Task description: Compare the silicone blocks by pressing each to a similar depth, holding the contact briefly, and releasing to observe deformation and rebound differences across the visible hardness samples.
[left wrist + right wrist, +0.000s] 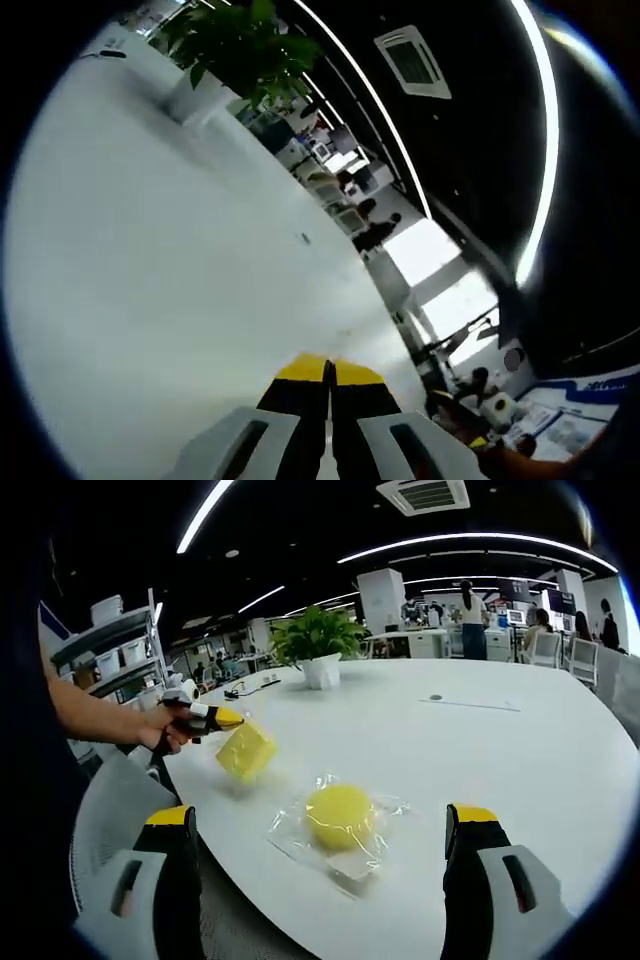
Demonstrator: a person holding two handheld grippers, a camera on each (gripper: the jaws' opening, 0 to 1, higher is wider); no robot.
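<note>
- Here the right gripper (pixel 325 880) hovers with its jaws spread wide, released, on either side of a round yellow block (pixel 339 815) that lies near the near edge of the white bench (pixel 480 750).
- The round block rests on a crinkled clear wrapper (pixel 290 832); its surface looks matte and smooth, domed like a puck.
- The left gripper (pixel 232 720), seen in the right gripper view, touches or grips a yellow cube (pixel 246 751) at the bench's left edge, which of the two is unclear; in the left gripper view its jaws (pixel 328 395) are clenched together.
- To press well, judging from this, close slowly and squarely on the round block, stop at a matched depth, hold, then release cleanly.
- A potted plant (pixel 318 640) stands toward the far edge.
</note>
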